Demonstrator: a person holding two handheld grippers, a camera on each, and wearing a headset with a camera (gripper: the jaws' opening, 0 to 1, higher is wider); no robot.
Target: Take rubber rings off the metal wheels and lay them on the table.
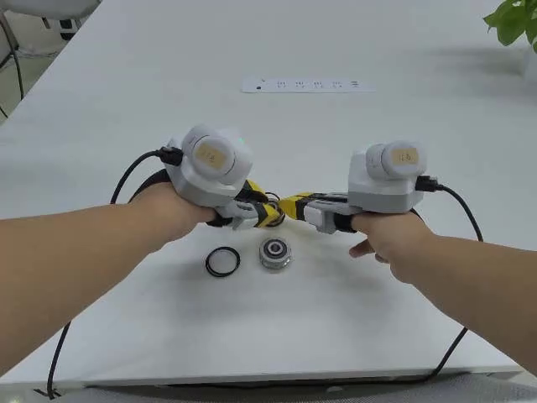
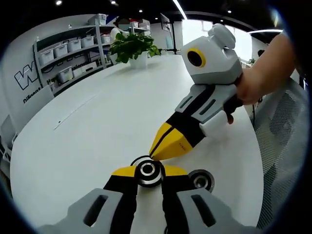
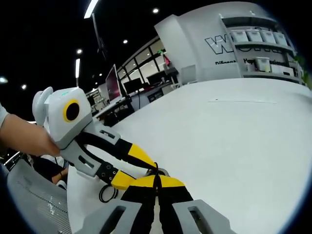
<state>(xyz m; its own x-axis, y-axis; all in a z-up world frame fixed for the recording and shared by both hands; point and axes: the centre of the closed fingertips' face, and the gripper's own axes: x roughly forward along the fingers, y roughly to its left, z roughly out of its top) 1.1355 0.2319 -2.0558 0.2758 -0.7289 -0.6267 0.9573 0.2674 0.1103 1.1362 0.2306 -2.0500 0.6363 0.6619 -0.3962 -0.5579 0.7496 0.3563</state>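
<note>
My left gripper (image 2: 148,181) is shut on a small metal wheel (image 2: 148,173) that carries a black rubber ring, and holds it just above the white table (image 1: 336,311). My right gripper (image 2: 155,155) comes in from the right with its jaws shut, pinching the ring at the wheel's far rim. In the head view the left gripper (image 1: 268,215) and the right gripper (image 1: 285,206) meet tip to tip. A loose black rubber ring (image 1: 222,262) lies flat on the table below them. Beside it stands a second metal wheel (image 1: 275,253), also seen as the wheel (image 2: 201,180).
A white power strip (image 1: 307,85) lies far back at the table's middle. A potted plant (image 1: 512,21) stands at the back right corner. Black cables (image 1: 126,180) trail from both grippers. The table's front edge (image 1: 277,382) runs close to me.
</note>
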